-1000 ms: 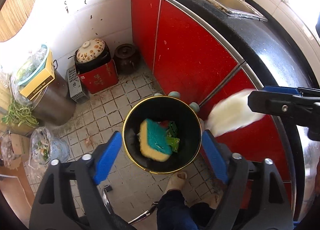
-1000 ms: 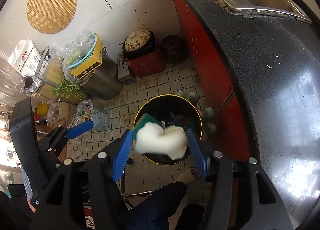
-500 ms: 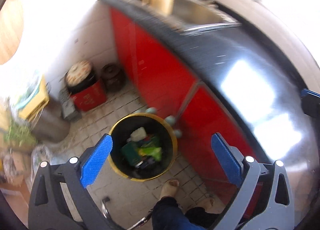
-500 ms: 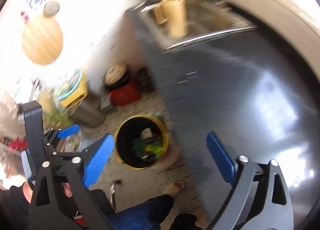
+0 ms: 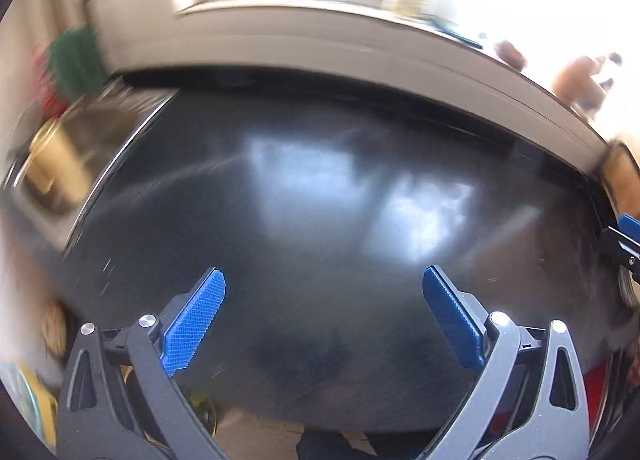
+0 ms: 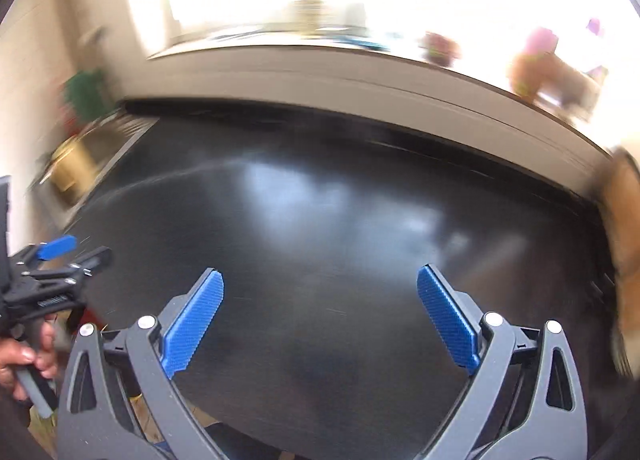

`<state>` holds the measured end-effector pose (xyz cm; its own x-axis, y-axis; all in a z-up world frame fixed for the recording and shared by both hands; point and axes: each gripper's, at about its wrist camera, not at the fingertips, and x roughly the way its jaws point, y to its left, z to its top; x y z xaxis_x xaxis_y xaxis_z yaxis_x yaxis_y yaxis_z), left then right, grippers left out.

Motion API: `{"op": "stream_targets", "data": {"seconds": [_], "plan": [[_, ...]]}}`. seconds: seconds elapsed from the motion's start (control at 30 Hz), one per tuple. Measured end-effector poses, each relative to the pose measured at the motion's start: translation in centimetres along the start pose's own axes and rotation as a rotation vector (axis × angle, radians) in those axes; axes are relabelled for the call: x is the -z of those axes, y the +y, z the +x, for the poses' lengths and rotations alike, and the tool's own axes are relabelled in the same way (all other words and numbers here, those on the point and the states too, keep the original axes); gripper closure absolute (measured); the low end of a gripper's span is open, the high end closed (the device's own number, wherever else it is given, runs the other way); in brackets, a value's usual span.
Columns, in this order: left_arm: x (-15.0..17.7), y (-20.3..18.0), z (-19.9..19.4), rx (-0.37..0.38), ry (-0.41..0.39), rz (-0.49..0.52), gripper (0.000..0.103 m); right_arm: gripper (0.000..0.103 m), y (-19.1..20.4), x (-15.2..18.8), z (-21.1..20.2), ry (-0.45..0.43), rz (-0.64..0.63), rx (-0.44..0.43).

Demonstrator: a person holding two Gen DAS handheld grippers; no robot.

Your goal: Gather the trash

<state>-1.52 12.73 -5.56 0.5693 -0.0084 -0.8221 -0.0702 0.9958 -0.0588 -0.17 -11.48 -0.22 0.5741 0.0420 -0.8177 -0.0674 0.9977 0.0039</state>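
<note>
Both views are motion-blurred and look across a glossy black countertop [image 5: 320, 219]. My left gripper [image 5: 324, 280] is open and empty above the counter's near edge. My right gripper [image 6: 320, 280] is open and empty too, over the same counter [image 6: 320, 199]. The left gripper also shows at the left edge of the right wrist view [image 6: 60, 256], and the tip of the right gripper shows at the right edge of the left wrist view [image 5: 628, 240]. No trash item and no trash bin is in view.
A steel sink [image 5: 60, 163] with a yellow cup lies at the counter's left end. A pale window sill [image 5: 320, 43] with blurred small objects runs behind the counter. A brown object [image 6: 624, 219] stands at the right edge.
Both grippers have swung up from the bin on the floor to face the countertop. The white trash that the right gripper held a second ago is gone; both jaws are empty.
</note>
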Motion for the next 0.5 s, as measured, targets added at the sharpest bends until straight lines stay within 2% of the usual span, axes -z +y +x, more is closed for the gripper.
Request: {"op": "stream_targets", "data": {"seconds": [0.07,0.2,0.33,0.5], "plan": [[-1.2,-2.4,0.2,0.008,0.006,0.054,0.007,0.009,-3.2,0.4,-0.8,0.011,0.072,0.055],[-2.2,-6.0,0.2,0.058,0.016,0.119,0.007,0.009,-7.3,0.8,-2.1,-0.003,0.152,0.1],[-2.4,-8.1,0.3,0.064,0.018,0.168,0.007,0.009,-8.3,1.0,-2.5,-0.011,0.176,0.104],[-2.5,-9.0,0.5,0.059,0.029,0.166,0.007,0.009,-9.1,0.7,-2.6,-0.016,0.18,0.095]]}}
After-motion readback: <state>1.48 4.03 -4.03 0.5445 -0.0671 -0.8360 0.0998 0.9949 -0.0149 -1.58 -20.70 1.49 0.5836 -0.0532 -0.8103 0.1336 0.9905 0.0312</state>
